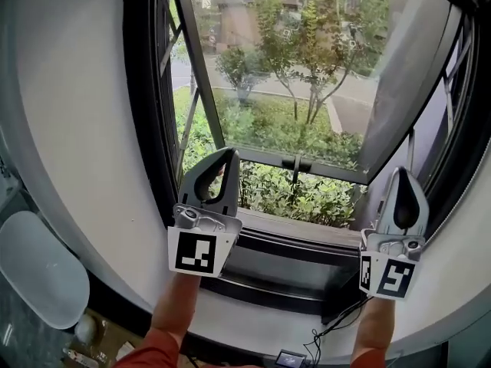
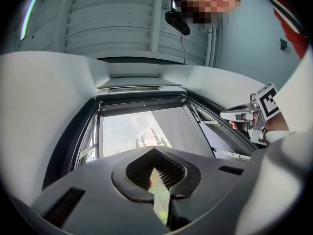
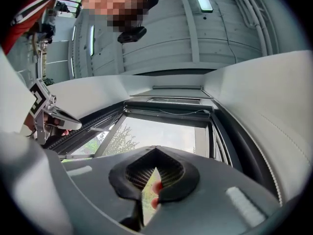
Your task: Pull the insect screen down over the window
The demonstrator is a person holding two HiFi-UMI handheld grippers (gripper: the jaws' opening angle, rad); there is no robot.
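The window [image 1: 307, 83] stands open onto a garden, with no screen across the opening. The dark housing along the top of the frame [image 2: 139, 89] [image 3: 176, 102] is where the insect screen sits rolled up; a thin cord [image 3: 186, 112] hangs just under it. My left gripper [image 1: 224, 158] is held up in front of the sill [image 1: 299, 228], left of centre, jaws shut on nothing. The right gripper [image 1: 399, 175] is raised near the right jamb, also shut and empty. Each gripper view looks up past its own closed jaws [image 2: 155, 153] [image 3: 155, 153] at the top frame.
A grey panel [image 1: 399, 75] leans across the right side of the opening. A dark handle [image 1: 295, 163] sits on the lower rail. A white oval object [image 1: 38, 267] lies at the lower left. A cable and a small device [image 1: 291, 357] lie below the sill.
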